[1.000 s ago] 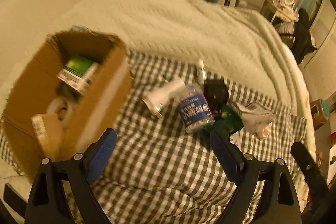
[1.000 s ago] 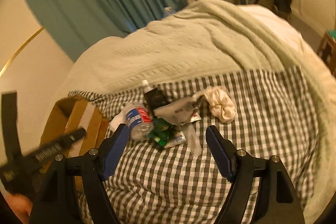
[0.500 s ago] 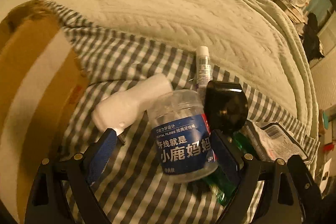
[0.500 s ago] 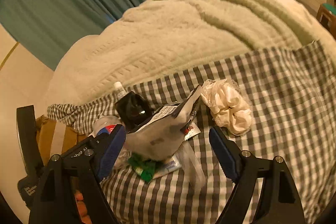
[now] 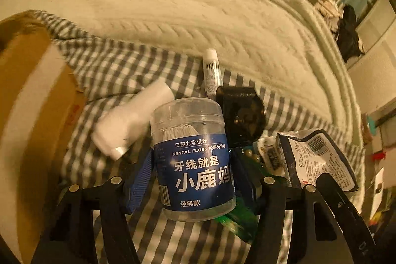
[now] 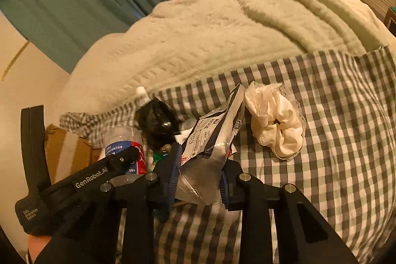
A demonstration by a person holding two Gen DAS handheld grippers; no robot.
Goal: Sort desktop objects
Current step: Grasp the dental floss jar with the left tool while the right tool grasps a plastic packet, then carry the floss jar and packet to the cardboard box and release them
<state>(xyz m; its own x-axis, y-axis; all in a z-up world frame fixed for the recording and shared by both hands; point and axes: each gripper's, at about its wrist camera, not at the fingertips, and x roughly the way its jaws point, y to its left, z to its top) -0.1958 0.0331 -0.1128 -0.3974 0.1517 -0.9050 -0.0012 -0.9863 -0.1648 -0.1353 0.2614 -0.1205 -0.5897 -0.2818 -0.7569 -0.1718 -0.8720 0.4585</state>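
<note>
My left gripper (image 5: 191, 177) is shut on a clear dental floss jar (image 5: 193, 157) with a blue label, on the checked cloth. My right gripper (image 6: 199, 177) is shut on a grey and white tissue packet (image 6: 212, 140). The jar also shows in the right wrist view (image 6: 123, 142), with the left gripper around it. Beside the jar lie a white plug-like item (image 5: 131, 120), a white tube (image 5: 210, 71), a black case (image 5: 241, 113) and a green item (image 5: 237, 219). The packet (image 5: 319, 160) shows at right in the left wrist view.
A cardboard box (image 5: 27, 115) stands at the left. A cream scrunchie (image 6: 277, 125) lies on the checked cloth (image 6: 346, 140) to the right of the packet. A cream knitted blanket (image 6: 235, 36) covers the bed behind. Furniture stands far behind.
Both grippers moved in on the pile and closed: the left on the floss jar, the right on the tissue packet. Both were open a second ago.
</note>
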